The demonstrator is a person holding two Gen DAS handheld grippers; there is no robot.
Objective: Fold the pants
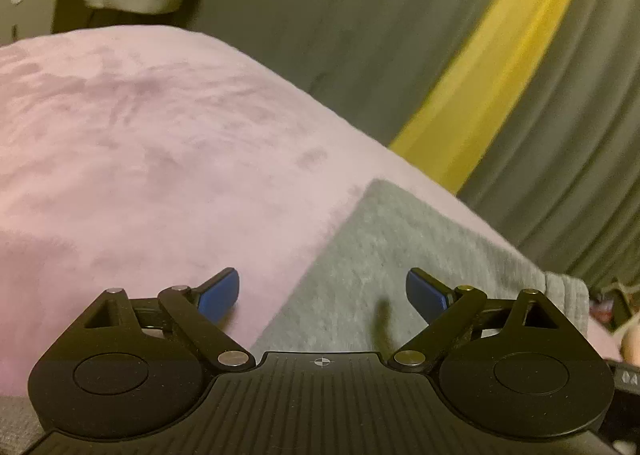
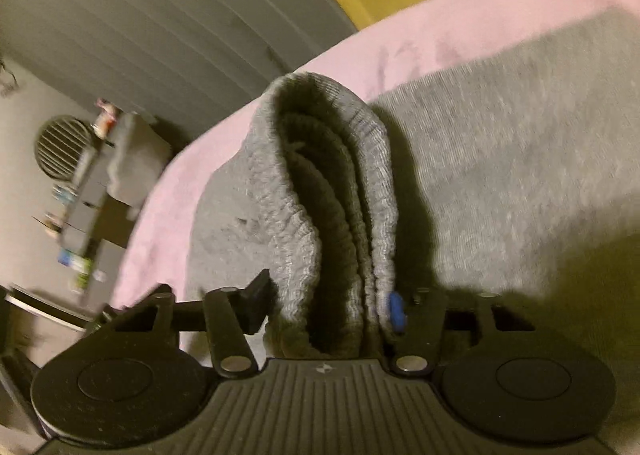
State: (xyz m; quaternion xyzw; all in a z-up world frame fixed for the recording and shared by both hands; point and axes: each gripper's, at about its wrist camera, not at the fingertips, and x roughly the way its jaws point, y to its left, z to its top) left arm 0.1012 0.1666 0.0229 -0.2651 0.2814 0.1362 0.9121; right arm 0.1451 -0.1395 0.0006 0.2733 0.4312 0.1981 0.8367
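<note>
In the left wrist view, the left gripper (image 1: 322,291) is seen hovering with its jaws spread wide and nothing between them, one blue pad (image 1: 219,295) over the pink blanket (image 1: 120,127) and the other over the grey pants (image 1: 380,255). The pants are laid flat on the blanket, a straight folded edge and 1 sharp corner showing, which suggests that at least 1 fold has been made. The gripper is probably held ready above that edge so that the cloth can be pinned or picked up. Grey curtains (image 1: 320,35) with a yellow stripe are seen behind. In the right wrist view, the right gripper (image 2: 326,305) is closed on the ribbed waistband (image 2: 332,183), which is bunched in several layers between the 2 fingers and stands up from the flat grey cloth. The band is likely gripped because its thick elastic gives a firm hold for carrying this end over. The fabric looks soft, heathered and slightly fuzzy, and a dark shadow is cast on the flat part beside the band.
</note>
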